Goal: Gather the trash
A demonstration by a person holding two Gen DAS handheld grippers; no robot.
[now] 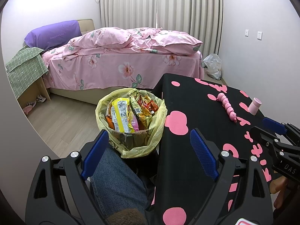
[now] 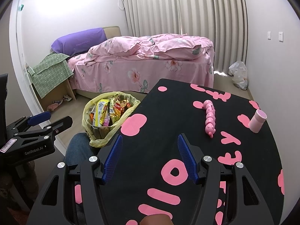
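Note:
A bin lined with a yellow bag (image 1: 131, 123) (image 2: 105, 120) stands on the floor left of the table, stuffed with snack wrappers (image 1: 129, 114) (image 2: 110, 112). My left gripper (image 1: 150, 136) is open and empty, hovering near the table's left edge just short of the bin. My right gripper (image 2: 150, 142) is open over the black tablecloth with pink shapes (image 2: 159, 112), nothing between its blue pads (image 2: 112, 159). Each gripper shows at the edge of the other's view: the right gripper (image 1: 270, 129) and the left gripper (image 2: 54, 120).
On the table lie a pink segmented caterpillar toy (image 2: 209, 118) (image 1: 227, 108) and a small pink cup (image 2: 257, 121) (image 1: 254, 106). A person's jeans-clad knee (image 1: 116, 180) is below the bin. Behind stand a pink-covered bed (image 1: 121, 56) and a white plastic bag (image 1: 212, 65) in the corner.

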